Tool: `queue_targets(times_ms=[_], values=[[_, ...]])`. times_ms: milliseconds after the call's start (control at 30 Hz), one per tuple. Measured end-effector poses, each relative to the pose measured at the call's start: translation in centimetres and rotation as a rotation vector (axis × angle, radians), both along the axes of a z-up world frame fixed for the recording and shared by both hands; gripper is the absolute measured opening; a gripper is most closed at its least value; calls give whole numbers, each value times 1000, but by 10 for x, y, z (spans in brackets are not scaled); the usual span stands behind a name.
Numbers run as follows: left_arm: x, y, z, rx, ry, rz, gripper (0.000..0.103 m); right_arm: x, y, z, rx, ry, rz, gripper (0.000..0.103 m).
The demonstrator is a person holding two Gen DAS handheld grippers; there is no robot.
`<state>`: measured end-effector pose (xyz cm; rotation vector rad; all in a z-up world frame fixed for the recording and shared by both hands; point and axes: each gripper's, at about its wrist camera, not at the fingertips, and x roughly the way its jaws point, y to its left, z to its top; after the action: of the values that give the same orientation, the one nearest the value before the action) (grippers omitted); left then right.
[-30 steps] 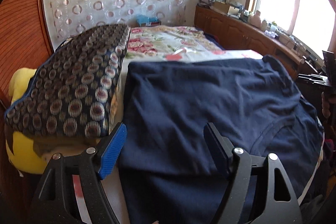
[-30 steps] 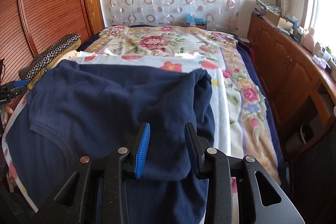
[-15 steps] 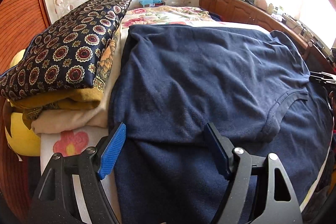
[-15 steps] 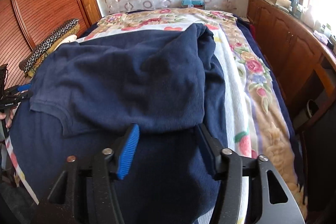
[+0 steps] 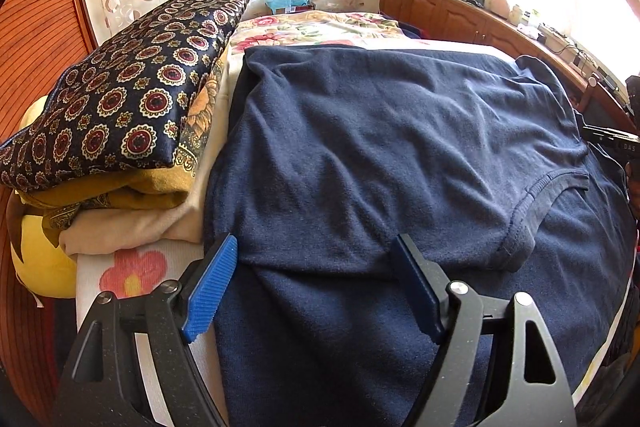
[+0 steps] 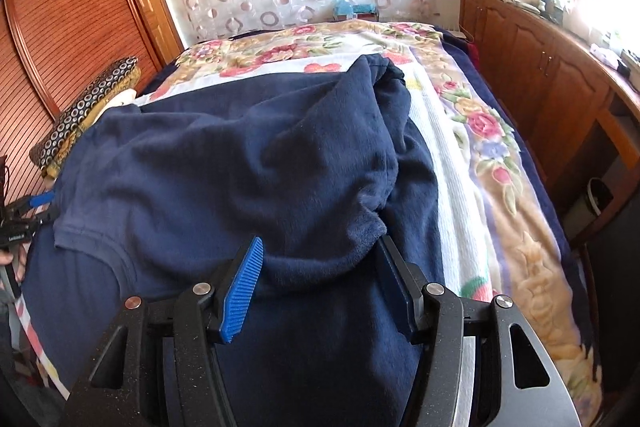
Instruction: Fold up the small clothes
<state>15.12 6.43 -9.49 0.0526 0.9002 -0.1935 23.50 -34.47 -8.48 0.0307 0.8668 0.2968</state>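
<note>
Over bed, both tools pitched steeply down. Left tool: jaws wide apart, nothing gripped, folded edge of navy shirt lying between pads. Right tool: jaws parted, bunched shirt fabric resting between them at 12 o'clock, not pinched. Shirt folded over itself, collar toward 3 o'clock in left view. Stack of folded clothes at 10 o'clock. Floral blanket beneath; wooden cabinets at 2 o'clock.

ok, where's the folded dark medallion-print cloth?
Left wrist view, upper left: folded dark medallion-print cloth tops a pile beside the navy shirt, on the floral bedspread.
</note>
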Motion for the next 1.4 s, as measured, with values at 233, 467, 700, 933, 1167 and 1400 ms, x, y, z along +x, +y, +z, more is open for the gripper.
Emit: queue_targets(times_ms=[233, 467, 700, 933, 1167, 1400], values=[[-12, 8, 3, -14, 12, 24, 79, -5, 2, -7, -43, -21, 2, 60], [-22, 30, 6, -121, 2, 83, 63, -6, 1, -5, -42, -23, 4, 60], [-7, 36, 7, -158, 12, 112, 59, -6, 1, -4, -61, -25, 8, 60], [-2, 35, 9, -182, -16, 133, 24, -6, 1, -4, -70, -26, 10, 61], [5, 30, 16, -147, -37, 159, 20, -6, 1, -4, -79, -28, 12, 61], [7, 23, 17, -108, -79, 155, 4, -6, 2, -4, -96, -31, 14, 60]])
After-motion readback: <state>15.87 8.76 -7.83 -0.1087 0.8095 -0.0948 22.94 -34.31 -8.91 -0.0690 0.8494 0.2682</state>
